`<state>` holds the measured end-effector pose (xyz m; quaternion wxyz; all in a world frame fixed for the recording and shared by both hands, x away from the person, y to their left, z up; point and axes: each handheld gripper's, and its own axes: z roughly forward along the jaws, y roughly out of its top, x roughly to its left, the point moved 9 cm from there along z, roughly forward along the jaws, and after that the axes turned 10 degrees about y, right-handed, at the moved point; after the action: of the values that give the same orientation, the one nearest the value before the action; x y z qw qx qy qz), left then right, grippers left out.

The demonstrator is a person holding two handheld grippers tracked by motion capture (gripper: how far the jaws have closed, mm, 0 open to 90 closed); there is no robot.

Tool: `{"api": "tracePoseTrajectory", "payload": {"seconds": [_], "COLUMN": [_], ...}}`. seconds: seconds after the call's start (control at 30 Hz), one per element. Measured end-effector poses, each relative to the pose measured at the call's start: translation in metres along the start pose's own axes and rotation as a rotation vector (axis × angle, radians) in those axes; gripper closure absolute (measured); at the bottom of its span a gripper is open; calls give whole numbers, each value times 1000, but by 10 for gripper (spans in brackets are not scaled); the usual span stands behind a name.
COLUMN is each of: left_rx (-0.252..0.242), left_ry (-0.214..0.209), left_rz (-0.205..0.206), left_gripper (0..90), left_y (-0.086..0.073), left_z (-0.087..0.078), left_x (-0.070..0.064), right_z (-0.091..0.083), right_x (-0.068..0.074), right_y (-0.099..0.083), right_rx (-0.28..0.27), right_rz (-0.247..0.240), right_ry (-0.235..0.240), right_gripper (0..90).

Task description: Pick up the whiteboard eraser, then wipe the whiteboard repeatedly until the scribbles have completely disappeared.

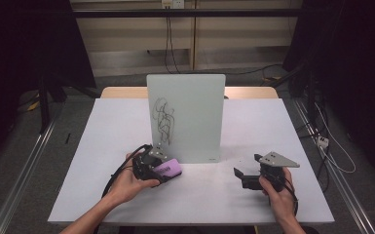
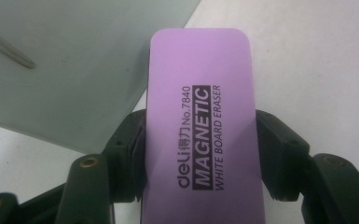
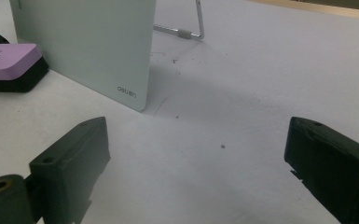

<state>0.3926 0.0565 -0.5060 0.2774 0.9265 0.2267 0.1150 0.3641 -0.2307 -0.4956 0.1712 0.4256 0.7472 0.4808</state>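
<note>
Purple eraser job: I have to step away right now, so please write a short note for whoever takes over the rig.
Left gripper: shut on the purple magnetic whiteboard eraser, held low near the bottom left corner of the upright pale green glass whiteboard.
Right gripper: open, holding nothing, over the white table to the right of the board.
Done: eraser picked up and brought to the board.
Left: the black scribble on the board's left half looks untouched; it probably needs wiping. The right gripper could steady the board, which leans on a wire stand.
</note>
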Motion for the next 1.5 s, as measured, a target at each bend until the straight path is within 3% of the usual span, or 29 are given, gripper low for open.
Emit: {"api": "tracePoseTrajectory", "payload": {"seconds": [0.1, 0.17, 0.2, 0.3, 0.33, 0.37, 0.73, 0.83, 1.1, 1.5], "left_rx": [-16, -42, -35, -65, -74, -104, -212, -242, -263, -348], "left_ry": [6, 7, 20, 16, 17, 17, 53, 25, 50, 104], "left_rz": [-1, -25, -8, -17, -22, -56, -97, -84, -95, -122], "left_gripper": [409, 410, 410, 410, 410, 410, 410, 410, 410, 411], "left_y": [-1, -1, -3, -3, -3, -1, 8, 10, 11, 17], "left_z": [-4, -7, -9, -14, -16, -17, -32, -35, -40, -54], "left_x": [3, 3, 5, 6, 7, 6, 15, 14, 16, 26], "right_z": [0, 0, 1, 2, 3, 3, 2, 0, -3, 4], "right_x": [0, 0, 0, 1, 1, 0, -1, -1, 1, -1], "right_y": [0, 1, 1, 2, 2, 2, 1, 0, 1, 1], "right_rx": [-2, -2, -4, -2, -2, 0, -1, -4, -14, -1], "right_rz": [-1, -2, -3, 2, 3, 2, 9, 8, 7, 9], "right_ry": [1, 1, 2, 2, 1, 1, -4, -5, 0, -5], "right_gripper": [70, 70, 70, 70, 70, 70, 70, 71, 71, 72]}}
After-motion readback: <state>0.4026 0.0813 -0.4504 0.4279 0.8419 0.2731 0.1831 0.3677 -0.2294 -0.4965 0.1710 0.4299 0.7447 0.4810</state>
